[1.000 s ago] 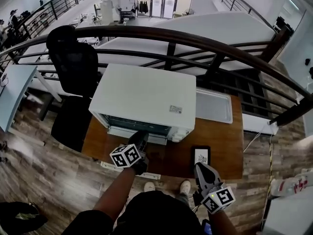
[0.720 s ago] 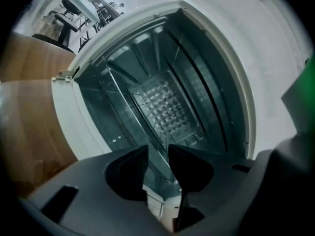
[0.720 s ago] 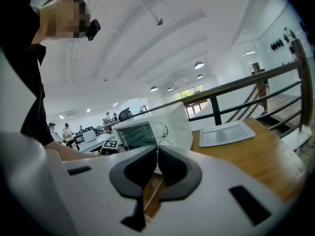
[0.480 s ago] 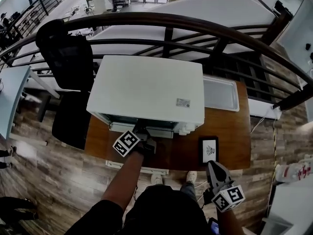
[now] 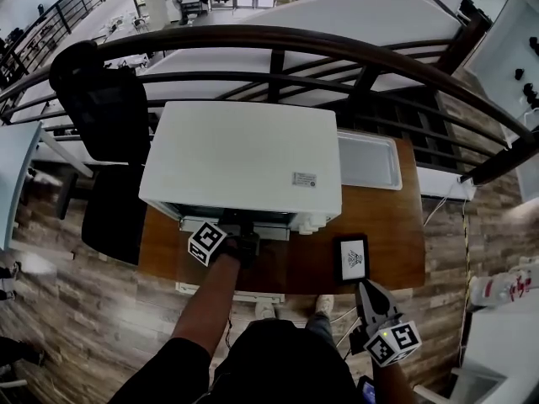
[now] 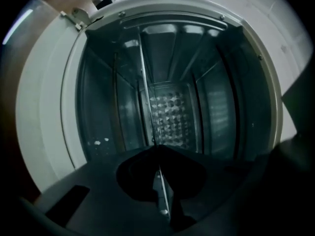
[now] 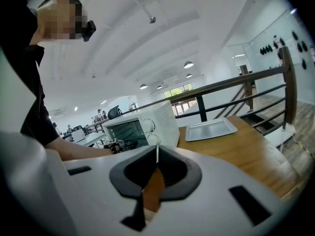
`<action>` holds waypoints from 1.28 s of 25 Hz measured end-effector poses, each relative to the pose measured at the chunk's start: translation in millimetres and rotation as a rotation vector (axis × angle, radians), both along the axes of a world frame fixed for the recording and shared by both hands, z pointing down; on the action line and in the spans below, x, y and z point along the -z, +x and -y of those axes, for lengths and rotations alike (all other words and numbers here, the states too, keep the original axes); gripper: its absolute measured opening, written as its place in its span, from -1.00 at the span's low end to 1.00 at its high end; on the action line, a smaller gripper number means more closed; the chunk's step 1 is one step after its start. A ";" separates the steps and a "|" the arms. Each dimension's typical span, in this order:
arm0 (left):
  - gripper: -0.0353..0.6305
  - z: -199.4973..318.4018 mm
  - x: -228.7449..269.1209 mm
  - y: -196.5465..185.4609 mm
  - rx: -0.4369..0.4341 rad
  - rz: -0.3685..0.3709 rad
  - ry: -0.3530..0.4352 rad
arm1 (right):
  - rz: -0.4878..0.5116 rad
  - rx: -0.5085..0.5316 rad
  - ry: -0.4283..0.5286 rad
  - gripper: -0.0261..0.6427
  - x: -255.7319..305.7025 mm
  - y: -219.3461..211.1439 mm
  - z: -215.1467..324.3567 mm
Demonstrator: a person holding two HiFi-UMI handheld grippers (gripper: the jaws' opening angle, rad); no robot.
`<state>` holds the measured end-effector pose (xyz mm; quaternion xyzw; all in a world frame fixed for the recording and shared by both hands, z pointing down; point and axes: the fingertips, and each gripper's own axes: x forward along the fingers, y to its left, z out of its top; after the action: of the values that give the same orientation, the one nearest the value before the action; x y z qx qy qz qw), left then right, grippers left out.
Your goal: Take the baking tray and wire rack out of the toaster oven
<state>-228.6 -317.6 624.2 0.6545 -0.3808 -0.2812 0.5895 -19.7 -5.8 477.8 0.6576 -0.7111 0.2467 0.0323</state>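
Observation:
The white toaster oven [image 5: 244, 158] stands on the wooden table [image 5: 396, 234] with its glass door [image 5: 253, 272] folded down flat. My left gripper [image 5: 244, 241] reaches over the door into the oven mouth, rolled on its side. In the left gripper view the wire rack [image 6: 146, 107] shows edge-on as a thin bright line running into the left gripper [image 6: 158, 156], whose jaws are closing onto its front wire. The silver baking tray [image 5: 368, 160] lies on the table right of the oven, also in the right gripper view [image 7: 210, 129]. My right gripper [image 5: 368, 297] hangs off the table's near edge, shut and empty [image 7: 156, 162].
A black tablet-like device [image 5: 350, 257] lies on the table near the front right. A dark railing [image 5: 278, 40] curves behind the table and a black chair [image 5: 105, 99] stands to the left. The oven's embossed back wall [image 6: 172, 117] shows deep inside.
My left gripper went forward to the oven mouth, rolled onto its side and closed its jaws. The right gripper sank a little toward the person.

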 end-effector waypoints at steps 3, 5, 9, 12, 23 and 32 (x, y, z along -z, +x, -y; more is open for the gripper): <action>-0.87 -7.5 -0.5 -3.5 -0.008 -0.001 0.007 | 0.009 0.009 0.002 -0.89 -1.7 -3.6 2.6; -0.87 -16.4 0.2 -9.5 -0.017 0.002 0.018 | 0.011 0.019 0.002 -0.89 -1.4 -8.6 4.3; -0.87 -25.1 2.7 -12.9 -0.038 0.012 0.031 | 0.000 0.060 -0.004 -0.90 -1.5 -18.1 6.6; -0.87 -29.7 3.9 -13.1 -0.051 0.032 0.039 | 0.002 0.088 -0.004 -0.89 -3.6 -26.5 8.1; -0.87 -72.6 6.7 -29.9 -0.047 0.011 0.064 | 0.000 0.118 0.000 -0.89 -8.5 -29.1 0.8; -0.87 -113.0 9.3 -41.7 -0.032 0.014 0.042 | 0.015 0.130 0.026 -0.89 -3.7 -34.7 -11.4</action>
<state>-270.3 -204.6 614.9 0.6746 -0.3683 -0.2752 0.5775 -54.4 5.6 481.5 0.6087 -0.7555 0.2400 0.0342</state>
